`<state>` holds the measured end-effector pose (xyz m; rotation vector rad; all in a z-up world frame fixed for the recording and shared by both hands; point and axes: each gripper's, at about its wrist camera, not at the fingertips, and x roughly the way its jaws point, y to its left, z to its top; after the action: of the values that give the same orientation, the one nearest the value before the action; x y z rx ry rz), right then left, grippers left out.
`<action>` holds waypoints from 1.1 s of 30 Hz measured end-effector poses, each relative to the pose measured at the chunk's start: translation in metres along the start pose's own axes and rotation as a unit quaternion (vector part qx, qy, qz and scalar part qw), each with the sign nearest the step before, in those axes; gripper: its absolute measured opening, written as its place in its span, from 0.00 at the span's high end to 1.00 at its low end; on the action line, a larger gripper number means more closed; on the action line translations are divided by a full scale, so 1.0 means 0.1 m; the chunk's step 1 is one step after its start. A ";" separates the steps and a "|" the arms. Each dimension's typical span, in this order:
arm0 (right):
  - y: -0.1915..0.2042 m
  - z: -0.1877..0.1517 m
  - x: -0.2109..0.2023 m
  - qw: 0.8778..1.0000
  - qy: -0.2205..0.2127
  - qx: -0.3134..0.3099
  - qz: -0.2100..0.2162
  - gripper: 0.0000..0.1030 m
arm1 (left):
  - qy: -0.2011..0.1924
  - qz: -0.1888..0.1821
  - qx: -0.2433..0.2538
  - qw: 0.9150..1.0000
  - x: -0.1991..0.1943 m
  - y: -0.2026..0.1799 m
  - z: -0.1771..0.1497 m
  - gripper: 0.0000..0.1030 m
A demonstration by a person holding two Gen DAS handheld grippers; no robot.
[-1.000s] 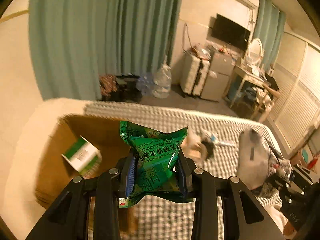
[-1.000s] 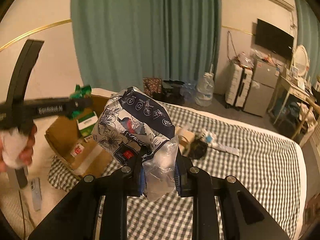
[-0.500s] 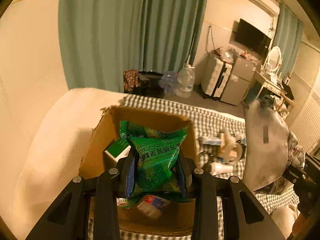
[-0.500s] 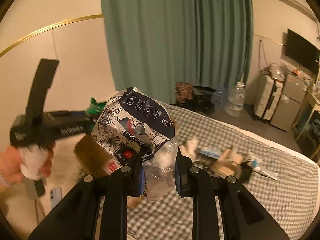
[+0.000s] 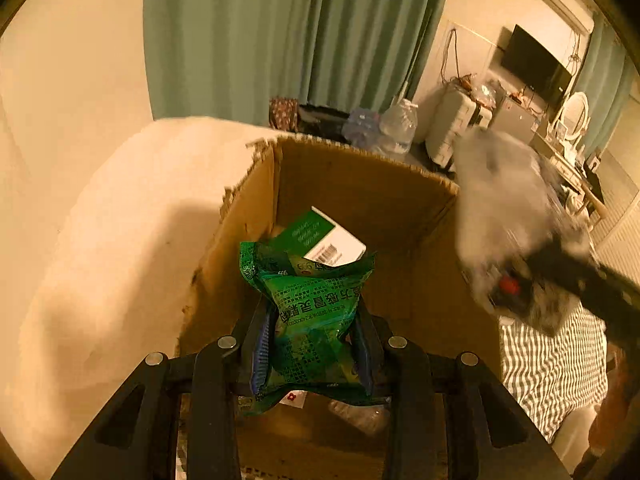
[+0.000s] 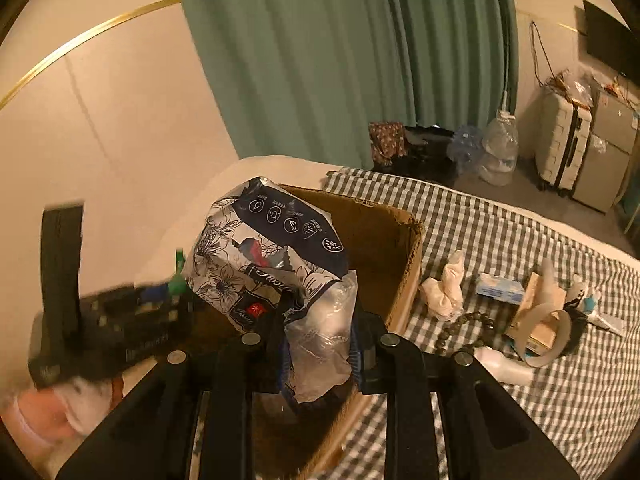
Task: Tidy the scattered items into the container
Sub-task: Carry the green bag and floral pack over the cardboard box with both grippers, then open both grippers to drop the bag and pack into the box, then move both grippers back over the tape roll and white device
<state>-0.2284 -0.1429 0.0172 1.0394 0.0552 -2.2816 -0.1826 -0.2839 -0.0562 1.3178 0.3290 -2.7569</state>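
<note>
- Two grippers over the cardboard box (image 5: 360, 184): left gripper (image 5: 312, 344) clamps a green packet (image 5: 316, 312).
- Right gripper (image 6: 316, 344) pinches a floral bag (image 6: 276, 256), blurred in the left view.
- Box bottom mostly hidden.

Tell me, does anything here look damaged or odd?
Yes: the cardboard box has a ragged, torn top edge, as if its flaps were ripped off. Inside it, a green and white carton lies tilted against the wall. The green packet is crumpled between the left gripper fingers.
</note>
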 end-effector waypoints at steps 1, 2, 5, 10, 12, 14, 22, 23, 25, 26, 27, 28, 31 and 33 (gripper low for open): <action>0.01 0.03 0.06 1.000 0.005 0.002 -0.003 0.78 | 0.003 -0.002 0.002 1.000 0.03 0.01 -0.01 0.66; 0.01 0.06 0.13 1.000 0.009 0.004 -0.005 0.78 | 0.006 -0.004 0.007 1.000 0.07 0.00 -0.02 0.66; 0.05 0.10 0.31 1.000 0.014 -0.006 -0.027 0.78 | 0.007 -0.004 0.030 1.000 0.14 -0.05 -0.06 0.66; 0.06 0.11 0.48 0.997 0.019 -0.027 -0.066 0.71 | 0.023 -0.004 0.054 0.998 0.29 -0.03 -0.13 0.64; 0.02 0.10 0.55 0.998 0.023 -0.015 -0.061 0.67 | 0.032 -0.011 0.048 0.998 0.33 0.01 -0.16 0.52; -0.05 0.10 0.58 0.998 0.027 0.014 -0.046 0.38 | 0.035 -0.009 0.043 0.998 0.34 0.04 -0.17 0.27; -0.15 0.06 0.32 0.997 -0.004 0.023 -0.069 0.18 | 0.024 0.000 0.034 0.999 0.19 0.03 -0.17 0.12; -0.18 0.05 0.29 0.997 -0.007 0.024 -0.072 0.18 | 0.023 -0.001 0.032 0.999 0.17 0.03 -0.17 0.12; -0.28 0.00 0.14 0.997 -0.012 0.026 -0.078 0.18 | 0.020 0.003 0.033 0.999 0.12 0.00 -0.17 0.12; -0.34 -0.03 0.07 0.996 -0.014 0.028 -0.084 0.18 | 0.019 0.005 0.033 0.999 0.09 -0.03 -0.18 0.12; -0.39 -0.07 0.01 0.996 -0.014 0.030 -0.088 0.18 | 0.017 0.005 0.033 0.999 0.07 -0.09 -0.18 0.12; -0.48 -0.11 -0.07 0.995 -0.015 0.032 -0.092 0.18 | 0.013 0.001 0.034 0.999 0.02 -0.14 -0.19 0.12; -0.70 -0.26 -0.31 0.993 -0.016 0.035 -0.111 0.18 | 0.009 0.003 0.042 0.999 -0.05 -0.41 -0.20 0.11; -0.93 -0.38 -0.51 0.991 -0.019 0.043 -0.129 0.18 | 0.009 0.002 0.055 0.998 -0.10 -0.56 -0.24 0.09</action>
<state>-0.2292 -0.0311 0.0069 1.0846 0.0801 -2.5564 -0.1662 -0.2243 -0.0540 1.3671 0.1786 -2.7985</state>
